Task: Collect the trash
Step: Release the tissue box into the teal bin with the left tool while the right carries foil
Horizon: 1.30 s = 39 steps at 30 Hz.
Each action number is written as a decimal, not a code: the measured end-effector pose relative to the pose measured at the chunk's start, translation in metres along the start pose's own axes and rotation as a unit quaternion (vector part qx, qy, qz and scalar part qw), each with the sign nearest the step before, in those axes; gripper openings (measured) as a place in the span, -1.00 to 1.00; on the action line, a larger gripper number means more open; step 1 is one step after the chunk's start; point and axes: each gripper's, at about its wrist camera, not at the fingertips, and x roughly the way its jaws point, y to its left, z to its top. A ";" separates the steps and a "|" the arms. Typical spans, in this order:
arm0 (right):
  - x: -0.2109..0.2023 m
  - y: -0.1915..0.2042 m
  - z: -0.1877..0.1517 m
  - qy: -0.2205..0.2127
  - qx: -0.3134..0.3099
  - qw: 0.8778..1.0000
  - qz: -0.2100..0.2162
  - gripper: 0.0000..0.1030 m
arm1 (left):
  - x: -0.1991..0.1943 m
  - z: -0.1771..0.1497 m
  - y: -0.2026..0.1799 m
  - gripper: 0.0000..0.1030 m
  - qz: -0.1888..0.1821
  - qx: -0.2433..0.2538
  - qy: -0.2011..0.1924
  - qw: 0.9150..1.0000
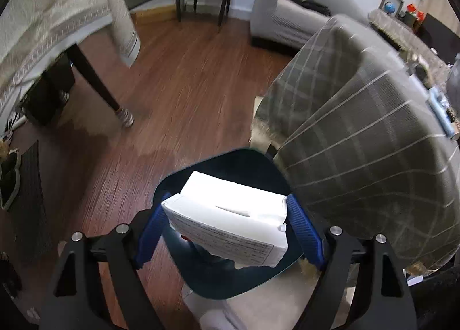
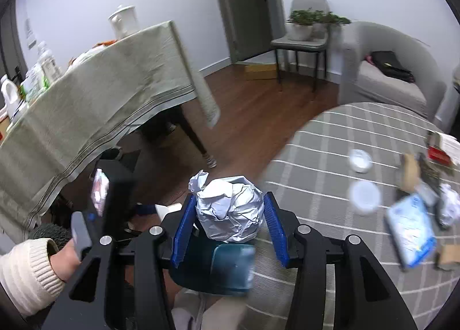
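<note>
Wooden floor (image 1: 184, 77) runs between a cloth-covered dining table (image 2: 86, 100), a grey sofa (image 2: 388, 71) and a chair with potted plants (image 2: 304, 28). Nearer, a round tabletop (image 2: 330, 157) under a grey checked cloth carries loose litter: two white lids (image 2: 363, 192), a blue packet (image 2: 411, 235) and a crumpled paper (image 2: 450, 206). Just beside that tabletop's edge, a dark blue trash bin (image 1: 230, 278) stands on the floor. The left gripper (image 1: 227, 223) hangs directly over the bin's mouth, its jaws standing wide and pressed on the two ends of a torn white carton (image 1: 227, 215). The right gripper (image 2: 227, 212) has its jaws closed on a crumpled ball of white paper (image 2: 230, 209), above the bin (image 2: 212, 269). A hand (image 2: 63, 258) in a cream knit sleeve shows at lower left.
</note>
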 end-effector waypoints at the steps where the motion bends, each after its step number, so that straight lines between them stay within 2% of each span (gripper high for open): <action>1: 0.003 0.004 0.000 0.002 -0.003 1.000 0.004 -0.05 | 0.003 -0.002 0.004 0.61 -0.002 -0.004 0.009 1.000; 5: 0.020 0.018 0.003 0.013 -0.009 1.000 0.017 -0.05 | 0.020 -0.011 0.020 0.64 0.001 -0.016 0.048 0.999; 12: 0.047 0.029 0.004 0.039 -0.007 0.999 0.028 -0.05 | 0.033 -0.020 0.038 0.73 -0.008 -0.018 0.071 0.997; 20: 0.074 0.038 0.000 0.069 -0.008 0.997 0.027 -0.05 | 0.021 -0.018 0.056 0.75 -0.010 -0.033 0.056 0.998; 26: 0.086 0.038 -0.003 0.081 -0.001 0.997 0.022 -0.05 | 0.020 -0.016 0.051 0.85 -0.056 -0.033 0.058 0.996; 30: 0.086 0.035 -0.003 0.082 0.003 0.996 0.018 -0.05 | 0.018 -0.016 0.044 0.85 -0.049 -0.016 0.052 0.997; 33: 0.088 0.034 -0.004 0.087 0.003 0.996 0.017 -0.05 | 0.013 -0.015 0.049 0.75 -0.049 -0.025 0.044 0.998; 35: 0.092 0.035 -0.005 0.093 0.004 0.996 0.018 -0.05 | 0.008 -0.013 0.052 0.56 -0.042 -0.027 0.038 0.998; 39: 0.101 0.035 -0.013 0.108 0.005 0.994 0.024 -0.05 | -0.012 -0.006 0.061 0.43 -0.029 -0.032 0.001 0.999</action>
